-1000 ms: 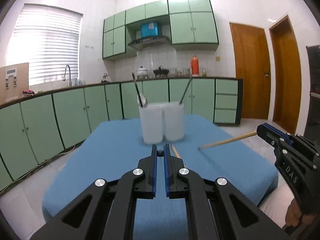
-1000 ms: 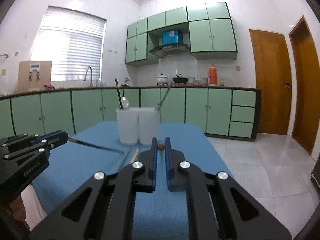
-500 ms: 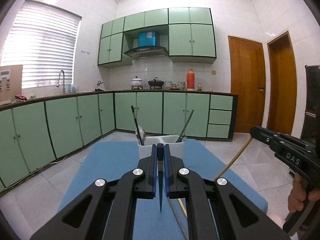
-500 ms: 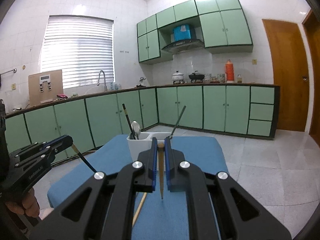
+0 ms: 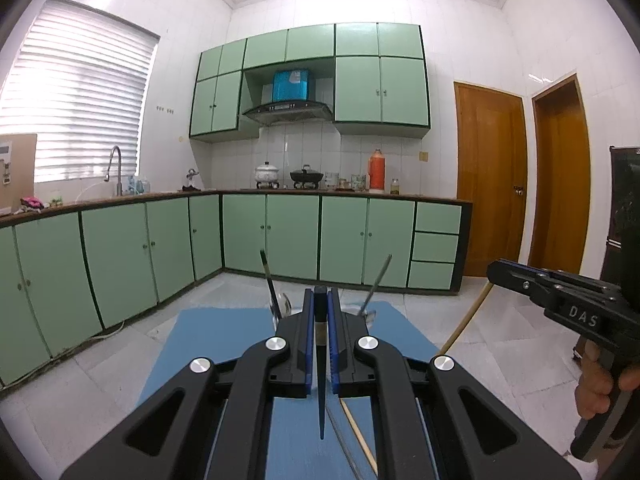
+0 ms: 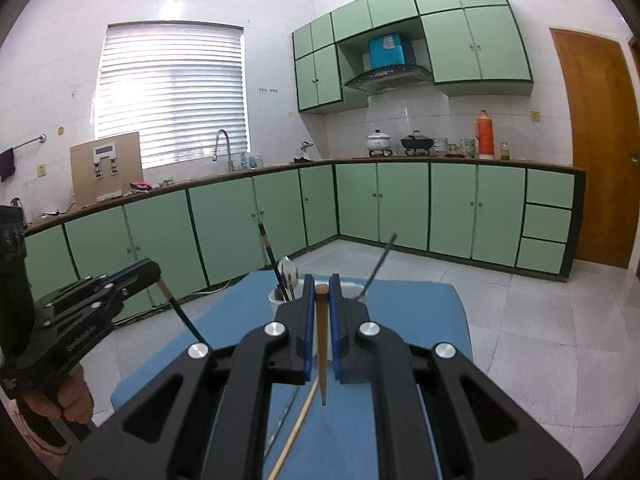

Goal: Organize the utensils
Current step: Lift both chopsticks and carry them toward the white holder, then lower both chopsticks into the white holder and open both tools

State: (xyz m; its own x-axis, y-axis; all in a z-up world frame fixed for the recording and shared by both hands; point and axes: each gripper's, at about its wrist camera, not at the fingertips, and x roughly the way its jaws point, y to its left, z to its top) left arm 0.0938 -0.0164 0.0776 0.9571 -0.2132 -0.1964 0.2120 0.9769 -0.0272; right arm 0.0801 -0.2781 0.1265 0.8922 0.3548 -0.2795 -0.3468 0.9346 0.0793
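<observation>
My left gripper (image 5: 319,306) is shut on a dark chopstick (image 5: 321,380) that hangs point down above the blue table (image 5: 224,344). My right gripper (image 6: 321,294) is shut on a wooden chopstick (image 6: 322,352), also point down. The white utensil holder (image 6: 280,300) stands behind the fingers, mostly hidden, with a dark chopstick, a spoon (image 6: 289,270) and a metal utensil in it. A wooden chopstick (image 6: 294,432) and a dark one (image 5: 342,444) lie on the table. The other gripper shows in each view, right (image 5: 568,300) and left (image 6: 92,300).
Green cabinets and a counter with sink, pots and a red flask (image 5: 375,168) line the far walls. Wooden doors (image 5: 488,176) stand at the right. Tiled floor surrounds the table.
Both grippers have risen well above the table, each carrying its chopstick, which has swung from lying sideways to hanging point down. The holder now sits low behind the fingers.
</observation>
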